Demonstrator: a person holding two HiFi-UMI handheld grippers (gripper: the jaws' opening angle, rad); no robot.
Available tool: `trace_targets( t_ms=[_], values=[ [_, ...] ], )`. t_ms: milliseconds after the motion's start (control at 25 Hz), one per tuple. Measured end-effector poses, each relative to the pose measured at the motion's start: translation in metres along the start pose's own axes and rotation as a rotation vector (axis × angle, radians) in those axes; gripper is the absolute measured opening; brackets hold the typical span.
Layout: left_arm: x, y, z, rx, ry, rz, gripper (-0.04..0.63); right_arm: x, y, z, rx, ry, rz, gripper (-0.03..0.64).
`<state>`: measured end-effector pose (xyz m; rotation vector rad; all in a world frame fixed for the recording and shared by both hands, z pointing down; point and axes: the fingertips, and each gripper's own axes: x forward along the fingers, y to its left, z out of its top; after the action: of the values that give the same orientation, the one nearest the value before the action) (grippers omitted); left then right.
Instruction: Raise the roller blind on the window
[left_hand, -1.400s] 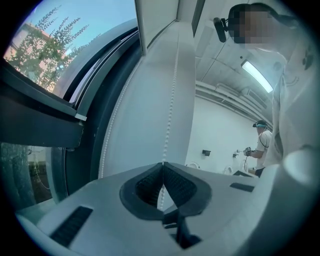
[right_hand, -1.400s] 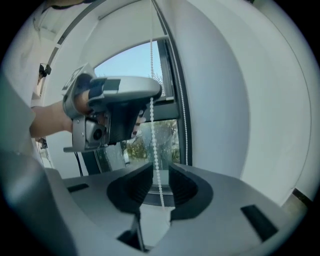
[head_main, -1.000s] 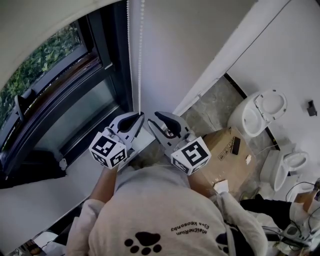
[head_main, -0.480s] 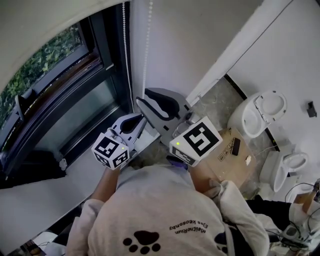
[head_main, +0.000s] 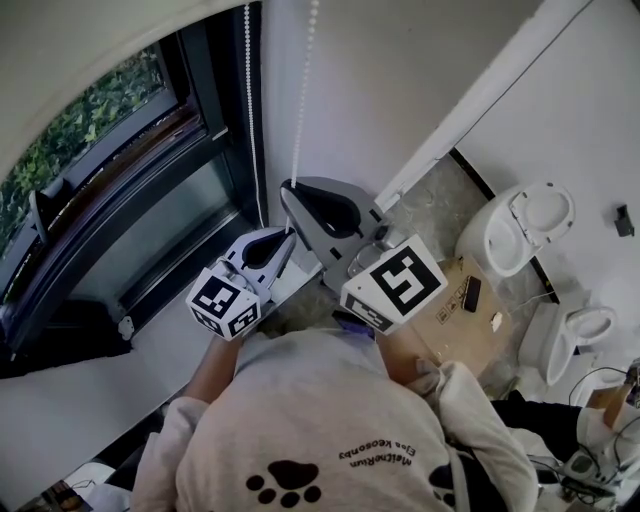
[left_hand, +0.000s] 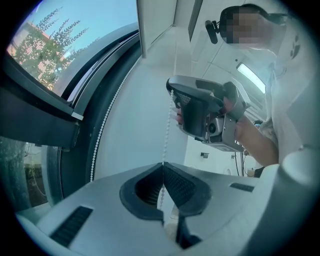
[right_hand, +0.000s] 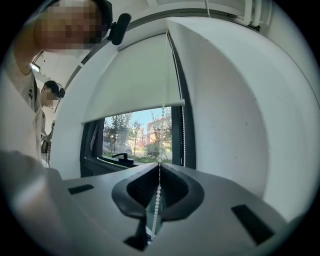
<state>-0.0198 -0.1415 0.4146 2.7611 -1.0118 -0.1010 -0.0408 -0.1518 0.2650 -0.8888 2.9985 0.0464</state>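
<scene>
Clamping beaded cord (head_main: 304, 90): ribbed left fingers (left_hand: 182, 186), just-closed right fingers (right_hand: 176, 189), perhaps rubber.

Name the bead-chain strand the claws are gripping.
The strand away from the window frame: the right claw has just closed on it, and it runs down into the left claw. The other strand hangs free beside the frame.

left gripper (head_main: 285, 236): pinching bead chain (head_main: 303, 100) | right gripper (head_main: 289, 188): higher, jaws just closed on it
</scene>
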Motion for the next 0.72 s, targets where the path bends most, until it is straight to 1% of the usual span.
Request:
trace_targets(
  t_ms=[320, 720],
  values=[
    [-0.005, 0.007, -0.043, 0.004, 0.069, 0.031, 0.012, -0.002, 0.005, -0.043, 0.008, 0.056, -0.012, 0.009],
    [-0.012, 0.013, -0.087, -0.004, 0.132, 0.050, 0.012, -0.006, 0.013, -0.087, 0.024, 0.097, -0.018, 0.009]
  ],
)
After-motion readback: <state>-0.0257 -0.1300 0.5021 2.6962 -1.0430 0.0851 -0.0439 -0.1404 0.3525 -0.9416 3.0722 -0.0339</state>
